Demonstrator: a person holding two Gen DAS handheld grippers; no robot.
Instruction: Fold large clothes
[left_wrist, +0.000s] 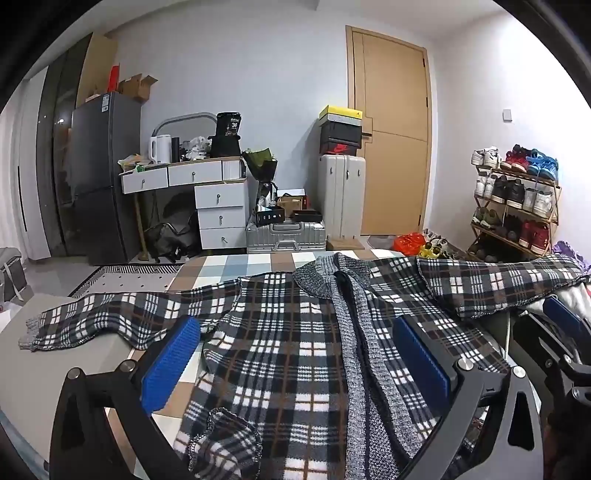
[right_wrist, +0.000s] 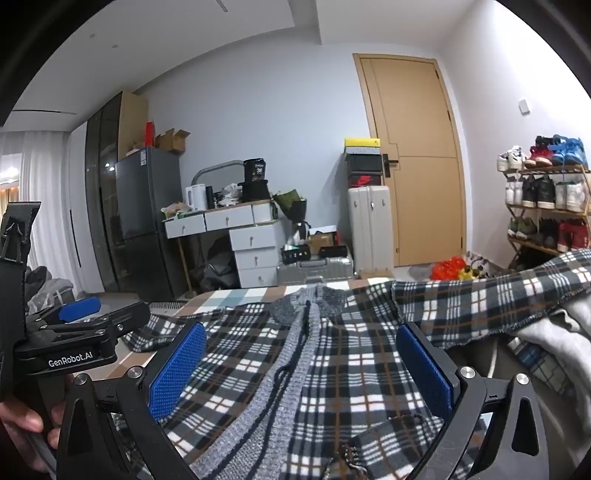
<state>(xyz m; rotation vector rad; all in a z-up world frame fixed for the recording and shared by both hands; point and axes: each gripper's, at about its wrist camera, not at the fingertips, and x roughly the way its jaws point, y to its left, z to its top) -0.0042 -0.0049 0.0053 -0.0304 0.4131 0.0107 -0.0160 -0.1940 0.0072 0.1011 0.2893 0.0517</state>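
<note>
Plaid fleece jacket (left_wrist: 288, 332) spread flat, sleeves out, grey knit collar | left gripper (left_wrist: 295, 365) apart | right gripper (right_wrist: 301, 369) apart

The jacket (left_wrist: 280, 332) is plaid in black, white and grey with thin brown lines; its collar (left_wrist: 317, 277) and front band are speckled grey knit. Under it, the bedcover (left_wrist: 236, 264) is checked in brown, pale blue and white. Both grippers, left (left_wrist: 295, 354) and right (right_wrist: 301, 363), are black with blue textured pads. The door (left_wrist: 391, 129) is tan, the fridge (left_wrist: 99, 177) dark grey, the drawers (left_wrist: 221, 210) white.
</note>
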